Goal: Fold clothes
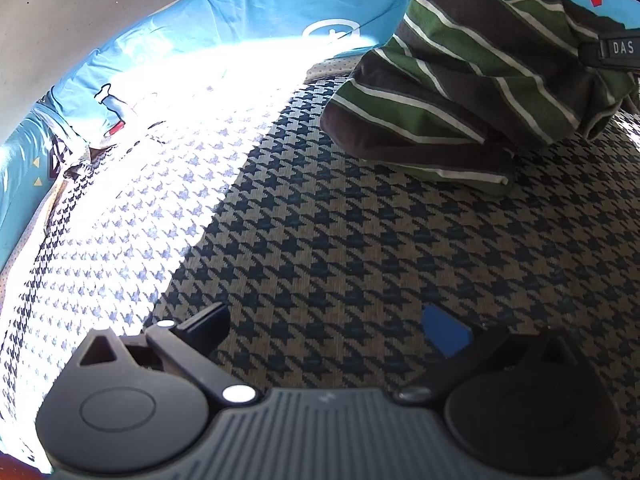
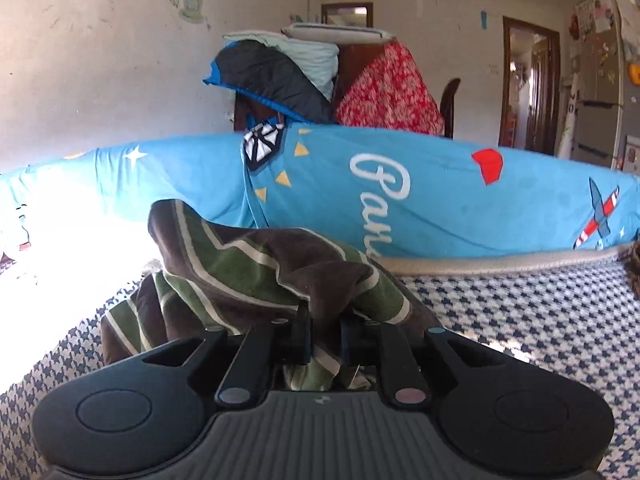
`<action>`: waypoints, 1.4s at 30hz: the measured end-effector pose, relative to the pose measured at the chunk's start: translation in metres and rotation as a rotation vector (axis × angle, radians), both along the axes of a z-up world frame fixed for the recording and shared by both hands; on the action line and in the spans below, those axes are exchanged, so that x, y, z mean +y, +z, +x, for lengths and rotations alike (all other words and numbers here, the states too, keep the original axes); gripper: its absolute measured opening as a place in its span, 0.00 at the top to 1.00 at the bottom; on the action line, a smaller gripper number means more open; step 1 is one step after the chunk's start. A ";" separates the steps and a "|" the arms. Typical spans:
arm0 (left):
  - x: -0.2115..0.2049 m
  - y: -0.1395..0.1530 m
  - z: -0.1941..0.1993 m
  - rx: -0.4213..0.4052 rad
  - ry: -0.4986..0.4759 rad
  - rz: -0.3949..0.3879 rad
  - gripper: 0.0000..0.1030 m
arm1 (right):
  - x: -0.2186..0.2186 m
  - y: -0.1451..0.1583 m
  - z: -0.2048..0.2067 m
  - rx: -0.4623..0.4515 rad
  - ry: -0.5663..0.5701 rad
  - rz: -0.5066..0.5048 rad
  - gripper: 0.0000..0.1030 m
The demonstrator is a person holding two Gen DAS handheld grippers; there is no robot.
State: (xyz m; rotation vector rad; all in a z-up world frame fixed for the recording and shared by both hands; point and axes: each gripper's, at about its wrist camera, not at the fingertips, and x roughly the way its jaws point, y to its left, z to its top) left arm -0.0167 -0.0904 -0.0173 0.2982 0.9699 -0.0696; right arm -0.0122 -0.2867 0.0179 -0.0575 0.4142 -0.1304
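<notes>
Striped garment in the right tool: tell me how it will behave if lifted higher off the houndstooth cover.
The striped garment is probably floppy: it already sags in folds around the right tool, which is shut on it. Unheld parts would likely trail and unfold, since much of it still bunches on the houndstooth cover. It looks like soft knit, so slipping seems unlikely. The open left tool holds nothing.

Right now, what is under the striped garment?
The striped garment lies bunched on the houndstooth cover, one end pinched in the right gripper. The blue printed cushion stands behind it. Anything beneath its folds is hidden. The left gripper is open, apart from it.
</notes>
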 end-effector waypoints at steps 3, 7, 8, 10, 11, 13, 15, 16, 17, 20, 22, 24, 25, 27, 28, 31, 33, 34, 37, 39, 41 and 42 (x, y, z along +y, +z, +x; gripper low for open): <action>-0.007 0.004 -0.008 -0.009 0.013 0.004 0.00 | 0.030 -0.005 -0.018 -0.062 0.187 -0.232 0.87; 0.020 -0.004 0.014 -0.019 0.036 0.007 0.00 | 0.054 -0.027 -0.028 0.065 0.475 -0.325 0.87; 0.025 -0.007 0.018 -0.018 0.040 0.011 0.00 | 0.058 -0.032 -0.031 0.093 0.529 -0.343 0.87; 0.032 -0.010 0.024 -0.016 0.045 0.018 0.00 | 0.063 -0.039 -0.036 0.131 0.603 -0.356 0.86; 0.036 -0.012 0.027 -0.016 0.048 0.022 0.00 | 0.065 -0.042 -0.038 0.149 0.636 -0.359 0.85; 0.049 -0.021 0.042 -0.015 0.056 0.028 0.00 | 0.065 -0.045 -0.039 0.181 0.670 -0.336 0.83; 0.049 -0.021 0.045 -0.015 0.061 0.027 0.00 | 0.061 -0.045 -0.038 0.204 0.688 -0.279 0.83; 0.048 -0.021 0.046 -0.016 0.062 0.024 0.00 | 0.059 -0.042 -0.039 0.209 0.693 -0.249 0.82; 0.043 -0.018 0.043 -0.018 0.061 0.022 0.00 | 0.057 -0.039 -0.039 0.211 0.698 -0.216 0.82; 0.035 -0.010 0.032 -0.024 0.049 0.023 0.00 | 0.050 -0.031 -0.046 0.212 0.706 -0.126 0.78; 0.031 -0.008 0.027 -0.021 0.043 0.021 0.00 | 0.045 -0.026 -0.049 0.211 0.674 -0.105 0.69; 0.027 -0.006 0.022 -0.016 0.041 0.014 0.00 | 0.038 -0.022 -0.049 0.211 0.608 -0.096 0.63; 0.026 -0.006 0.021 -0.015 0.038 0.012 0.00 | 0.034 -0.020 -0.049 0.211 0.582 -0.091 0.59; 0.023 -0.006 0.018 -0.014 0.027 0.008 0.00 | 0.027 -0.017 -0.051 0.208 0.541 -0.082 0.54; 0.021 -0.006 0.016 -0.014 0.021 0.009 0.00 | 0.024 -0.017 -0.051 0.212 0.518 -0.076 0.53; 0.012 -0.008 0.013 -0.014 0.006 0.018 0.00 | 0.015 -0.020 -0.054 0.267 0.448 -0.055 0.48; 0.007 -0.010 0.013 -0.011 -0.003 0.022 0.00 | 0.011 -0.023 -0.056 0.306 0.402 -0.042 0.43; 0.004 -0.011 0.012 -0.009 -0.006 0.020 0.00 | 0.009 -0.024 -0.059 0.320 0.377 -0.032 0.40; -0.003 -0.013 0.006 -0.003 -0.015 0.018 0.00 | -0.004 -0.026 -0.061 0.367 0.309 0.049 0.36; -0.009 -0.015 0.001 0.004 -0.023 0.022 0.00 | -0.013 -0.028 -0.062 0.396 0.279 0.099 0.36; -0.015 -0.018 -0.003 0.011 -0.032 0.026 0.00 | -0.020 -0.029 -0.064 0.409 0.254 0.106 0.36; -0.016 -0.020 -0.003 0.012 -0.038 0.031 0.00 | -0.023 -0.031 -0.064 0.413 0.244 0.102 0.36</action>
